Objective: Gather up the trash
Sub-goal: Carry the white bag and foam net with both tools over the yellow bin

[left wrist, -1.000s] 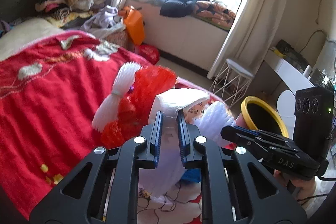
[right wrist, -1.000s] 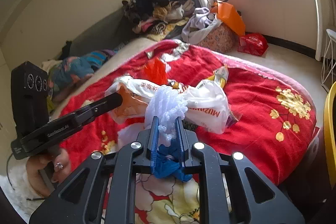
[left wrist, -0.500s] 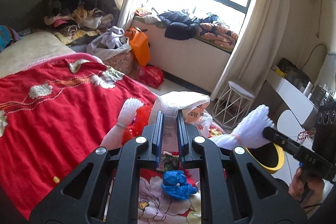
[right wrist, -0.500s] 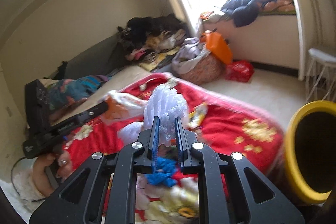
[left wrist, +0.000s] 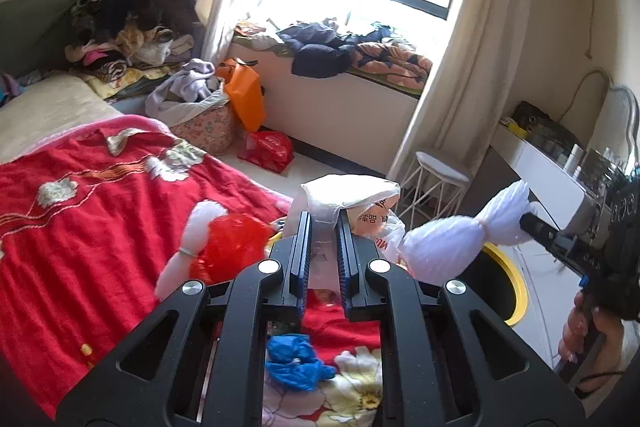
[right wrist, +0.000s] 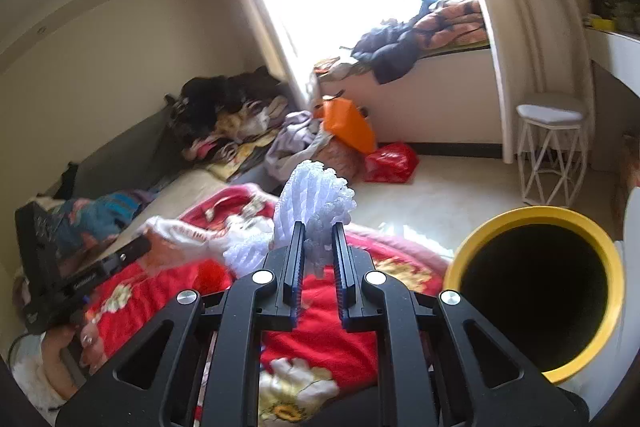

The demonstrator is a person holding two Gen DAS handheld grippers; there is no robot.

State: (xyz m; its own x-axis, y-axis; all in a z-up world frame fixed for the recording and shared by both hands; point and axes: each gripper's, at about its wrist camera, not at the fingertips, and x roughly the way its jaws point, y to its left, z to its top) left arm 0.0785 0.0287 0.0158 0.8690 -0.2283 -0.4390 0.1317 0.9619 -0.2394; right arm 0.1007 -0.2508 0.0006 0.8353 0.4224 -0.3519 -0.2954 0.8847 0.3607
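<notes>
My left gripper (left wrist: pixel 323 219) is shut on a white printed plastic bag (left wrist: pixel 348 193), held above the red blanket (left wrist: pixel 80 227). My right gripper (right wrist: pixel 317 227) is shut on a white foam net sleeve (right wrist: pixel 316 191) that sticks up past its fingertips. The left wrist view shows that sleeve (left wrist: pixel 444 243) in the air over the yellow bin (left wrist: pixel 506 275). In the right wrist view the bin (right wrist: pixel 536 215) stands low at the right, its dark mouth facing me. A red mesh bag (left wrist: pixel 228 247) and a crumpled blue scrap (left wrist: pixel 296 357) lie on the blanket.
A white wire stool (right wrist: pixel 550 115) stands by the curtain, with a red bag (right wrist: pixel 390 163) and an orange bag (right wrist: pixel 346 123) on the floor near it. Clothes are heaped at the head of the bed (left wrist: pixel 120 27) and on the window ledge (left wrist: pixel 352 51). A white desk (left wrist: pixel 540 171) is at the right.
Both grippers have risen off the blanket with their loads. The right one has swung right with the foam sleeve, bringing the yellow bin into its view.
</notes>
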